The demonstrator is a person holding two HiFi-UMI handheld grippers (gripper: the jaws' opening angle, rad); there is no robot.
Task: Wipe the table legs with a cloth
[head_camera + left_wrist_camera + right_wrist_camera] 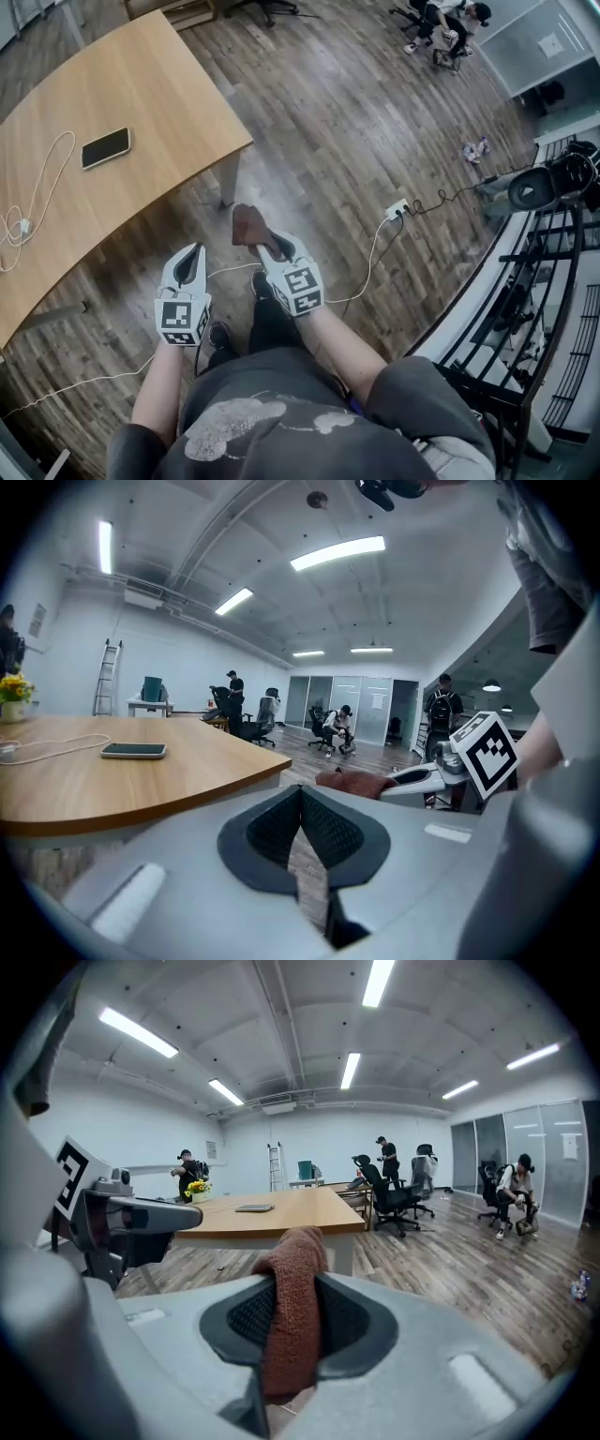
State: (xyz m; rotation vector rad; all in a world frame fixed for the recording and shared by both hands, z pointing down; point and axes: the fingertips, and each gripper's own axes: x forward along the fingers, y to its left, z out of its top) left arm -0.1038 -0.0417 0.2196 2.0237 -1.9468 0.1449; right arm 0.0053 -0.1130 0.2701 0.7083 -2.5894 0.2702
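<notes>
As far as I can judge, the wiping is not yet begun. The person stands on the wooden floor (356, 122) in front of the corner of the tabletop (141, 84), and nothing touches the nearest table leg (228, 181). The right claw (273, 247) is pinching a brown cloth (248, 225); the cloth is held in the air, near the leg but apart from it (on the person's side of it). The left claw (192, 255) is pressed together with nothing inside; it hangs just beside the right one. So the cloth is in hand, and that is all that is done; to bring it to the leg, to rub along its length, and then to do the other legs, all this is left.

The head view gives the layout: a phone (105, 147) and a white cable (37, 192) lie on the tabletop; a power strip (397, 208) lies on the floor to the right, well apart from the leg; but this view cannot show the grip itself. The right gripper view shows it: the cloth goes folded between the two dark pads (347, 1321) and rises above them, with the leg behind it. The left gripper view shows its own pads meeting at the tips, with only floor seen through the slit below; it also shows the cloth from the side.
</notes>
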